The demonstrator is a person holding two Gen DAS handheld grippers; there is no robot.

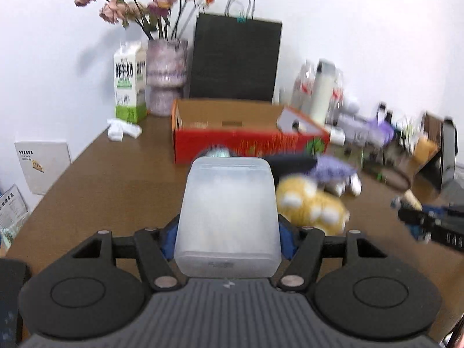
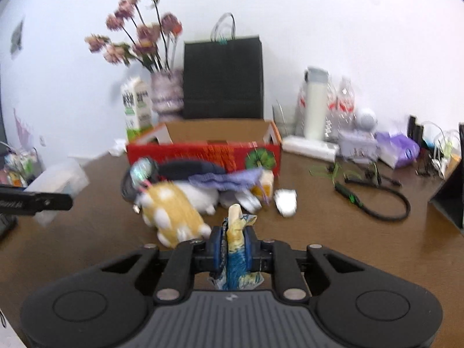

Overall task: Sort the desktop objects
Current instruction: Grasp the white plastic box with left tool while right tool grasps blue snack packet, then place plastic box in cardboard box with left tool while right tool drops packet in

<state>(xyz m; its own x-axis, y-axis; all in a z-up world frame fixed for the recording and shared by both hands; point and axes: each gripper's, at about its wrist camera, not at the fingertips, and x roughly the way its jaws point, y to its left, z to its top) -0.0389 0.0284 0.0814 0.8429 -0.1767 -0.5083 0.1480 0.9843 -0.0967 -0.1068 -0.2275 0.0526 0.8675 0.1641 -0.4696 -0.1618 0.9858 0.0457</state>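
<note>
My left gripper (image 1: 227, 229) is shut on a frosted translucent plastic box (image 1: 227, 214), held above the brown desk; the same box (image 2: 58, 185) shows at the left of the right wrist view. My right gripper (image 2: 233, 246) is shut on a small blue-and-yellow wrapped item with a cream tip (image 2: 236, 232). Ahead stands an open red cardboard box (image 1: 249, 139) (image 2: 203, 150). In front of it lies a pile: a yellow plush toy with white spots (image 1: 313, 206) (image 2: 171, 211), a purple cloth (image 2: 226, 181), a dark pouch (image 2: 185, 168) and a white mouse-like item (image 2: 285, 200).
A milk carton (image 1: 129, 84), a vase of dried flowers (image 1: 166, 78) and a black paper bag (image 1: 235, 58) stand along the back wall. Bottles (image 2: 314, 107), purple packets (image 2: 400, 148) and a black cable (image 2: 385, 203) crowd the right side of the desk.
</note>
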